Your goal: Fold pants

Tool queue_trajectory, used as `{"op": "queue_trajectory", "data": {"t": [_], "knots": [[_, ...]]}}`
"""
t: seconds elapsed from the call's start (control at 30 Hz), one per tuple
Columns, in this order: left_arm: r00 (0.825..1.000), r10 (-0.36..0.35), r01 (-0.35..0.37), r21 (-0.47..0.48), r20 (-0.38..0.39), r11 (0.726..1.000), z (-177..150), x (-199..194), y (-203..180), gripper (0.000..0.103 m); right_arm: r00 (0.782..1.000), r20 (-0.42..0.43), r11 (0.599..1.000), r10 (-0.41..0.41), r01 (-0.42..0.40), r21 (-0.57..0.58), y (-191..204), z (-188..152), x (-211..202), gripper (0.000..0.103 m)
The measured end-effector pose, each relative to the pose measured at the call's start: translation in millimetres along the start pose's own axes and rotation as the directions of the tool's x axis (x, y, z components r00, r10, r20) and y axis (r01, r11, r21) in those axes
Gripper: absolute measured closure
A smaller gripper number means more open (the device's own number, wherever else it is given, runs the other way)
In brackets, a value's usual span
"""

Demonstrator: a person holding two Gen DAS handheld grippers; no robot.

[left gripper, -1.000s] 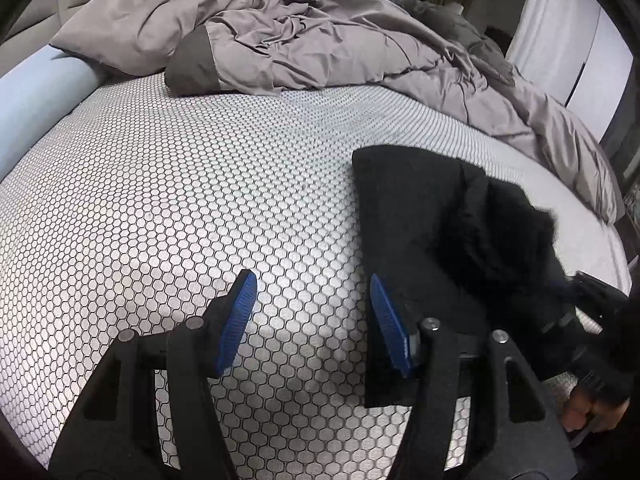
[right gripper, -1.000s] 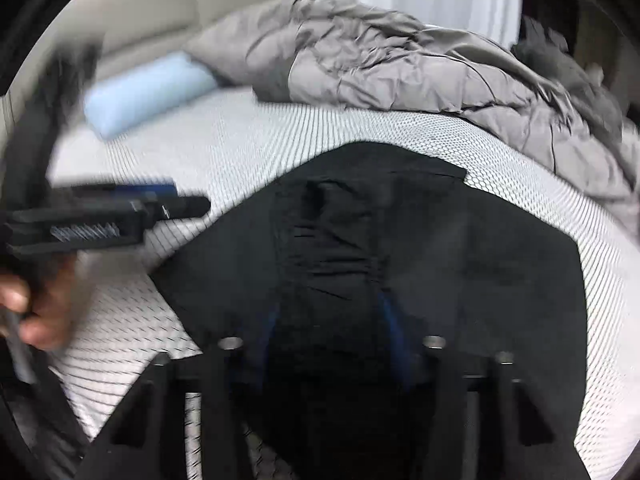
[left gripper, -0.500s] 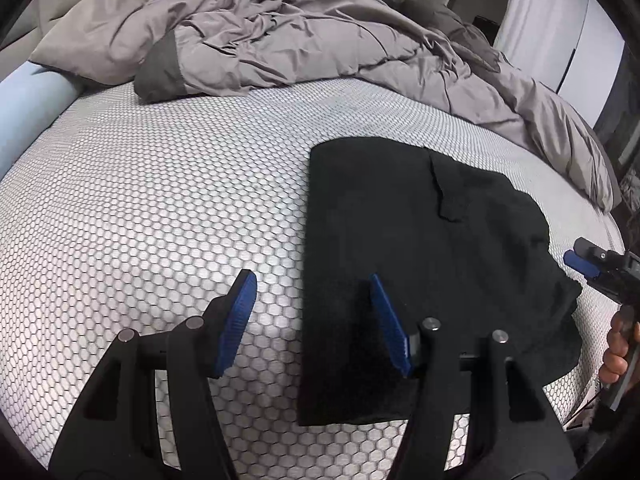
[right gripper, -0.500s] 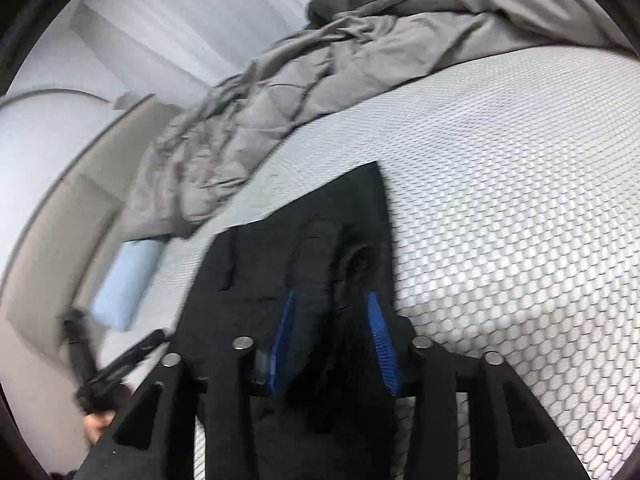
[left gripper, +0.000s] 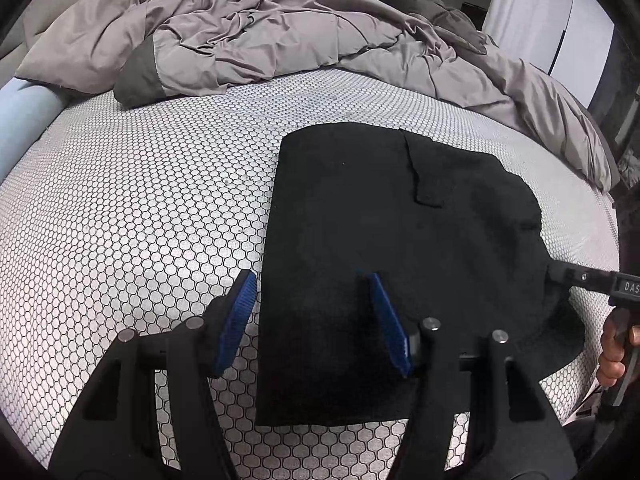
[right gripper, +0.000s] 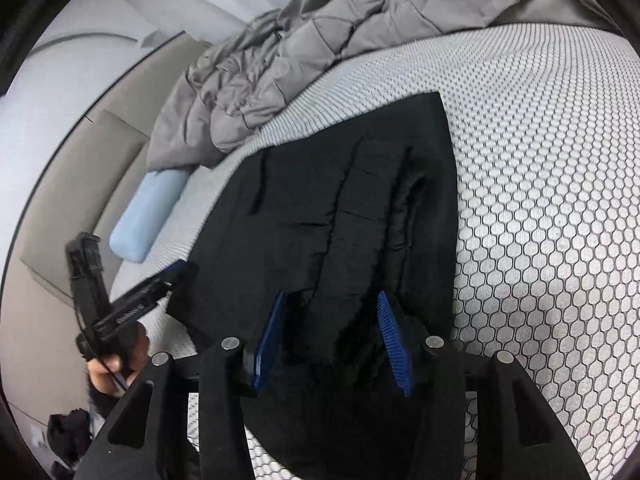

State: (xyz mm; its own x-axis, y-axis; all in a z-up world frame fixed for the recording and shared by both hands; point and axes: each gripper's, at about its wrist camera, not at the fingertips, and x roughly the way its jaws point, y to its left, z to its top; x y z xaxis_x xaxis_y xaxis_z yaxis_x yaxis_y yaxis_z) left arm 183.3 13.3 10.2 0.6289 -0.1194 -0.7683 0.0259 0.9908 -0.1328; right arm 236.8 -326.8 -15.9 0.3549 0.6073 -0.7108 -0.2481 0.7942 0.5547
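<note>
Left wrist view: the black pants (left gripper: 392, 240) lie folded flat at center right on the honeycomb mattress (left gripper: 140, 208), whose left half is bare. The left gripper (left gripper: 310, 320) is spread apart, straddling their straight left edge. The right gripper (right gripper: 332, 340) is also apart over bunched cloth.

I can read only the white letters "DAS" on the right tool (left gripper: 600, 282), beside the pants (left gripper: 400, 232); its print runs past the frame edge.
</note>
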Motion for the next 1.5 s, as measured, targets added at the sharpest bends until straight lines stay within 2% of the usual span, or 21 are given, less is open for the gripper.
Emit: {"op": "queue_trajectory", "data": {"t": [0.07,0.13,0.2,0.27,0.33,0.43,0.5,0.53,0.6,0.77,0.97,1.03,1.1,1.13,1.17,1.2,1.23,1.37,1.5], "knots": [[1.0,-0.002,0.002,0.002,0.001,1.0,-0.2,-0.6,-1.2,0.047,1.0,0.014,1.0,-0.004,0.004,0.0,1.2,0.8,3.3,0.056],[1.0,0.003,-0.003,0.005,0.002,1.0,-0.3,-1.3,-1.5,0.047,0.998,0.046,0.999,-0.034,0.035,-0.031,9.3,3.5,4.5,0.069],[1.0,0.005,-0.005,0.005,0.004,1.0,-0.3,-2.5,-1.7,0.047,0.992,0.088,0.989,-0.093,0.103,-0.111,24.7,2.1,2.5,0.091],[1.0,0.001,-0.001,0.003,0.008,1.0,0.0,-4.5,-1.0,0.047,0.985,0.125,0.974,-0.116,0.137,-0.179,40.1,-1.3,-4.8,0.094],[1.0,0.003,-0.003,0.009,0.009,1.0,0.2,-5.6,0.0,0.047,0.983,0.124,0.957,-0.139,0.165,-0.239,51.8,-7.0,-15.8,0.095],[1.0,0.013,-0.014,0.021,0.007,1.0,-0.6,-5.2,0.7,0.047,0.961,0.08,0.928,-0.264,0.276,-0.252,39.0,-14.0,-7.3,0.091],[1.0,0.016,-0.016,0.018,0.002,1.0,-0.7,-4.7,2.1,0.047,0.973,0.046,0.955,-0.226,0.231,-0.188,19.9,-13.2,-5.1,0.08],[1.0,0.016,-0.016,0.015,0.003,1.0,-0.5,-5.0,2.8,0.047,0.981,0.054,0.971,-0.185,0.191,-0.144,14.4,-10.7,-8.9,0.077],[1.0,0.015,-0.015,0.014,0.004,1.0,0.0,-5.4,3.1,0.047,0.992,0.062,0.989,-0.11,0.116,-0.088,5.8,-8.6,-20.7,0.063],[1.0,0.014,-0.014,0.018,-0.003,1.0,-0.1,-3.3,-0.3,0.047,0.997,0.047,0.997,0.062,-0.064,0.03,-10.9,-1.8,-18.6,0.061],[1.0,0.007,-0.007,0.03,-0.002,1.0,-0.2,-4.0,-1.3,0.047,0.995,-0.03,0.994,0.095,-0.092,0.066,-20.8,2.1,4.8,0.049],[1.0,0.007,-0.007,0.026,0.001,1.0,0.5,-4.8,0.6,0.047,0.992,-0.035,0.99,0.12,-0.117,0.077,-23.0,6.6,13.3,0.049],[1.0,0.006,-0.006,0.016,0.001,1.0,1.3,-5.2,3.3,0.047,0.994,-0.032,0.994,0.1,-0.098,0.054,-16.7,10.5,17.3,0.051],[1.0,0.006,-0.006,0.011,0.003,1.0,1.7,-5.7,4.4,0.047,0.998,-0.03,0.998,0.062,-0.062,0.012,-8.3,10.6,17.1,0.056],[1.0,0.004,-0.004,0.006,0.006,1.0,2.1,-6.7,5.8,0.047,1.0,-0.01,0.998,0.026,-0.026,-0.05,1.9,8.9,14.6,0.074],[1.0,0.003,-0.003,0.004,0.008,1.0,2.3,-8.0,6.9,0.047,1.0,0.002,0.996,0.013,-0.013,-0.091,9.4,7.2,13.1,0.084],[1.0,0.002,-0.002,0.002,0.012,1.0,2.2,-9.5,7.4,0.047,1.0,0.014,0.993,0.001,0.001,-0.116,16.3,5.9,9.2,0.088],[1.0,-0.007,0.007,-0.007,0.025,1.0,3.4,-16.6,14.7,0.047,0.993,0.107,0.988,0.042,-0.025,-0.155,44.0,-1.1,-31.8,0.091],[1.0,-0.006,0.007,-0.014,0.028,1.0,3.4,-20.8,21.6,0.047,0.991,0.128,0.987,0.04,-0.019,-0.158,54.5,-19.8,-60.2,0.091]]}}
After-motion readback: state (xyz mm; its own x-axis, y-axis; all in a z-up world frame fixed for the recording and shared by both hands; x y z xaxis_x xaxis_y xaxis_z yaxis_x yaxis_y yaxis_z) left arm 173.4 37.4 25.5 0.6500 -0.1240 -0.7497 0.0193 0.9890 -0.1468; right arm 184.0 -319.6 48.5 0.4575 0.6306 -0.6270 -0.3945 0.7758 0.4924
